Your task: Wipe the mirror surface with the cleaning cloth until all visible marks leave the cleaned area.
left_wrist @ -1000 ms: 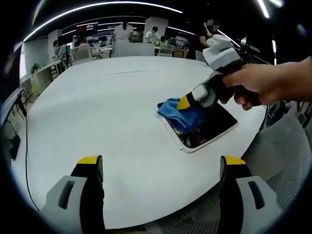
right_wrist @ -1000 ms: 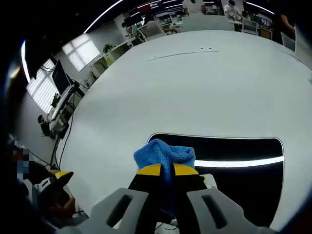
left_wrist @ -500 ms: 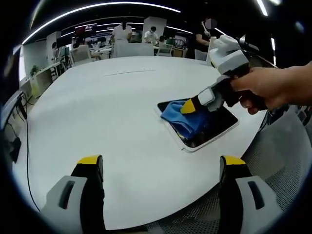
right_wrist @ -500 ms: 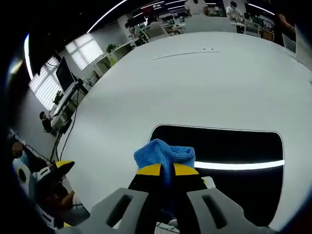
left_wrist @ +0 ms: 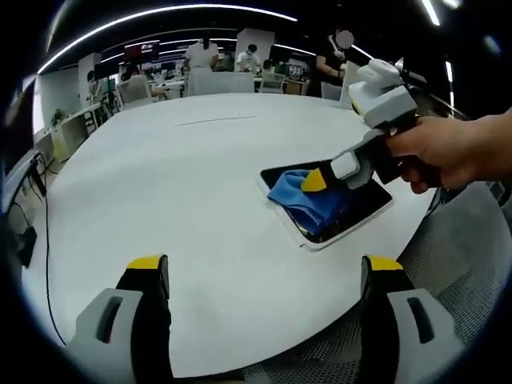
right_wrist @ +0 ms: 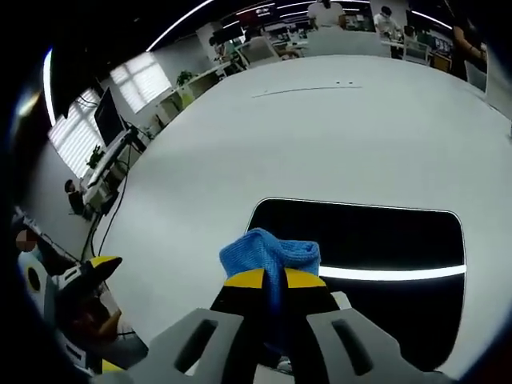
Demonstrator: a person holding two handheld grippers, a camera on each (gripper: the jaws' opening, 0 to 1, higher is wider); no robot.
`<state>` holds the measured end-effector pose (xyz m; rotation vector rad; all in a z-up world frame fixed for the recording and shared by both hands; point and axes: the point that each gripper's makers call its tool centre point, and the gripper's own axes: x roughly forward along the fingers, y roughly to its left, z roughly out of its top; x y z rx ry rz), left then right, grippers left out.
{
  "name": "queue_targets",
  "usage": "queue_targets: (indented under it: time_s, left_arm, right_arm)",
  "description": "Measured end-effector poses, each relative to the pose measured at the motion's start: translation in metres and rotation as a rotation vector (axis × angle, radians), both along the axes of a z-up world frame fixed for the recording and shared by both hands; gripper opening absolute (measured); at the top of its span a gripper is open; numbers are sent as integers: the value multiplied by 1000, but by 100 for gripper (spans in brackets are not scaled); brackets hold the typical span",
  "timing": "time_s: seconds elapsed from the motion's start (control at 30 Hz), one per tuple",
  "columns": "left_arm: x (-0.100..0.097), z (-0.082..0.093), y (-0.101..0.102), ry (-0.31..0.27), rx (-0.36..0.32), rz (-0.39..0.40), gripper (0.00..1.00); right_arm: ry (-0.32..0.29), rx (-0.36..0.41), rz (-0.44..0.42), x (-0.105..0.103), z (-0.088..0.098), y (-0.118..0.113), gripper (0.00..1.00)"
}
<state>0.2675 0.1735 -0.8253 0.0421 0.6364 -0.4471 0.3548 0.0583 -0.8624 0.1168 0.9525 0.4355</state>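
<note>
A rectangular mirror (left_wrist: pixel 364 205) (right_wrist: pixel 376 240) with a white rim lies flat near the white table's edge; its glass looks dark and reflects a ceiling light strip. A blue cleaning cloth (left_wrist: pixel 302 198) (right_wrist: pixel 270 253) rests on the mirror's left part. My right gripper (right_wrist: pixel 272 278) (left_wrist: pixel 314 181) is shut on the cloth, held by a hand (left_wrist: pixel 448 152) coming in from the right of the left gripper view. My left gripper (left_wrist: pixel 264 268) stands open over the table's near edge, well short of the mirror, with nothing between its jaws.
The large white round table (left_wrist: pixel 160 184) (right_wrist: pixel 320 136) carries the mirror. A mesh chair (left_wrist: pixel 472 240) stands by the mirror's side. People, desks and chairs (left_wrist: pixel 200 64) fill the far background. A cable (left_wrist: pixel 44 240) runs along the left table edge.
The right gripper has dragged the cloth rightward and inward across the mirror, off its left corner. The left gripper has stayed put.
</note>
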Motion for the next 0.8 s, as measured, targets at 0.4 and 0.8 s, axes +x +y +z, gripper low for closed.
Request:
queue_targets:
  time_s: [0.4, 0.8]
  left_arm:
    - [0, 1, -3, -5, 5, -10, 99]
    - [-1, -2, -2, 10, 13, -12, 99]
  right_arm:
    - [7, -4, 38, -1, 0, -1, 2]
    - [3, 6, 62, -2, -1, -4, 1]
